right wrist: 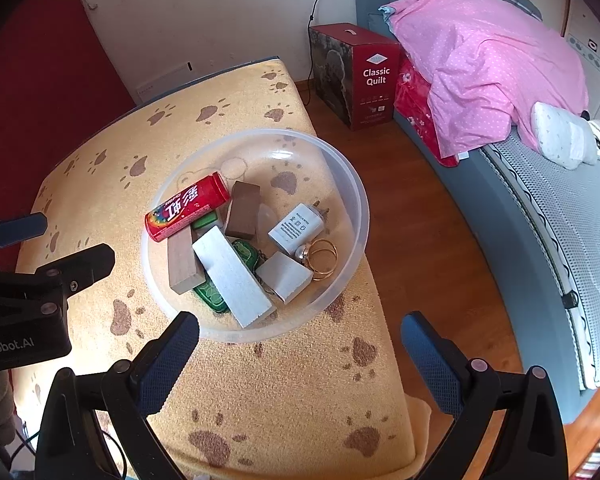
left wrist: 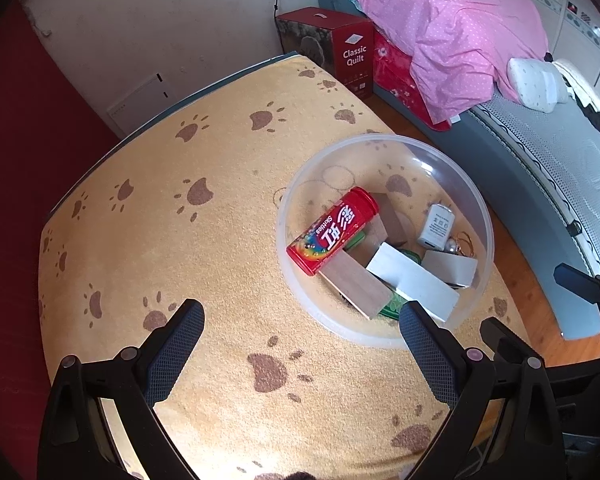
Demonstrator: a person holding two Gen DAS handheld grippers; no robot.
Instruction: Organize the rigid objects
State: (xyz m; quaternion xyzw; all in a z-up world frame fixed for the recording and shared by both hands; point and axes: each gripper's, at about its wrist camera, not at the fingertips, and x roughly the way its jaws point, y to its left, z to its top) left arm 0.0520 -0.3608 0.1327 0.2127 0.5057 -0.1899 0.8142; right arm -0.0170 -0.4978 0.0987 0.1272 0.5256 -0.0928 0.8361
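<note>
A clear plastic bowl (left wrist: 300, 216) (right wrist: 356, 216) stands on the paw-print cloth of the table (left wrist: 180, 240) (right wrist: 284, 392). Inside lie a red Skittles tube (left wrist: 332, 230) (right wrist: 188, 206), wooden blocks (left wrist: 356, 286) (right wrist: 184, 262), a white block (left wrist: 416, 280) (right wrist: 234, 276), a white charger (left wrist: 436, 226) (right wrist: 296, 228), a green case (right wrist: 208, 292) and gold rings (right wrist: 324, 258). My left gripper (left wrist: 302, 318) hovers open in front of the bowl, nothing between its fingers. My right gripper (right wrist: 300, 330) is open too, above the bowl's near rim and empty.
A red "Classic Quilt" box (left wrist: 348, 54) (right wrist: 360, 76) stands on the wooden floor (right wrist: 412, 208) by the wall. A bed with a pink duvet (left wrist: 452, 28) (right wrist: 488, 64) runs along the right. The table's right edge lies close beside the bowl.
</note>
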